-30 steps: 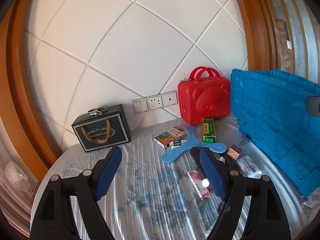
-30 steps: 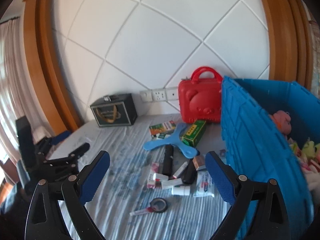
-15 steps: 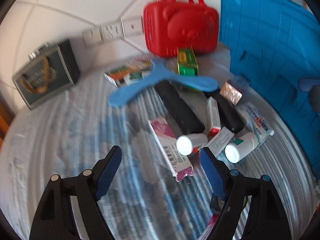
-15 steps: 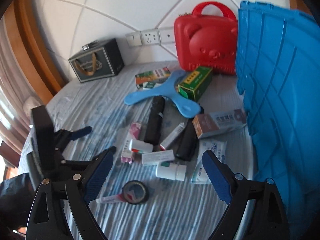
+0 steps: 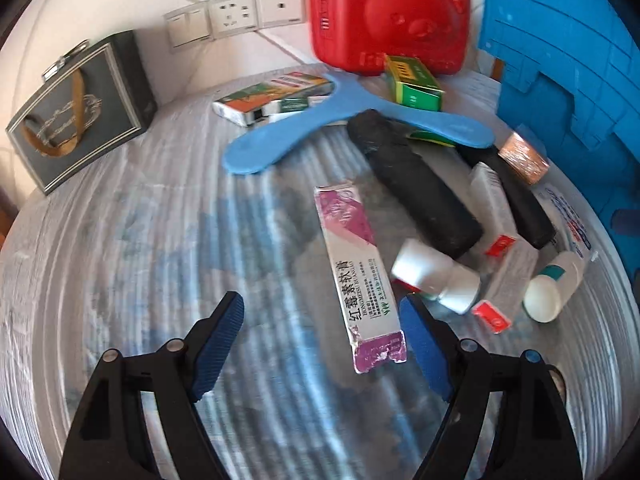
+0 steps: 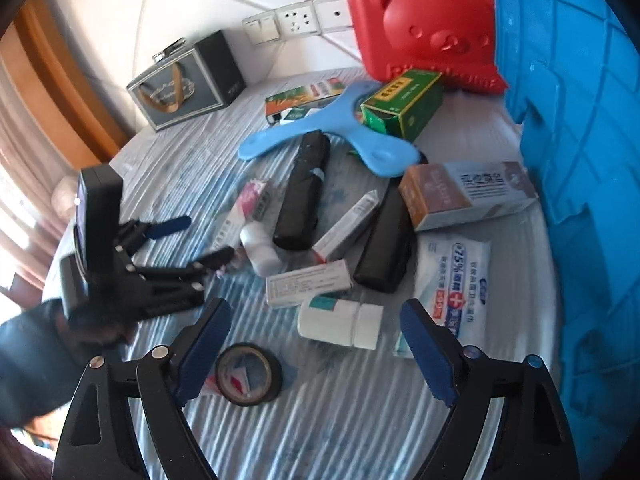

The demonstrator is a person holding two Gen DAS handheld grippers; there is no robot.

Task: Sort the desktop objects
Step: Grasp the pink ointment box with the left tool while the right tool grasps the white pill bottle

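Observation:
Small items lie piled on a striped tablecloth (image 5: pixel 132 264). My left gripper (image 5: pixel 320 312) is open just above the cloth. A purple-and-white ointment box (image 5: pixel 356 276) lies between its fingers, close to the right one and untouched. The right wrist view shows this gripper (image 6: pixel 200 240) from the side. My right gripper (image 6: pixel 316 312) hangs over a white bottle with a teal label (image 6: pixel 340 322). Its jaws are closing with the bottle between the fingertips, and the pads do not press on it. A black tape roll (image 6: pixel 248 374) lies by its left finger.
A blue crate (image 6: pixel 580 140) walls off the right side. At the back stand a red bear case (image 6: pixel 420 20) and a black gift box (image 6: pixel 188 80). A blue boomerang (image 5: pixel 320 120), a green box (image 6: pixel 400 104), black cases (image 6: pixel 304 192), a wipes pack (image 6: pixel 456 280) and other boxes crowd the middle.
Both grippers have sunk and tipped down toward the table, so the pile now fills the views. The right jaws have narrowed a little. The left jaws are unchanged.

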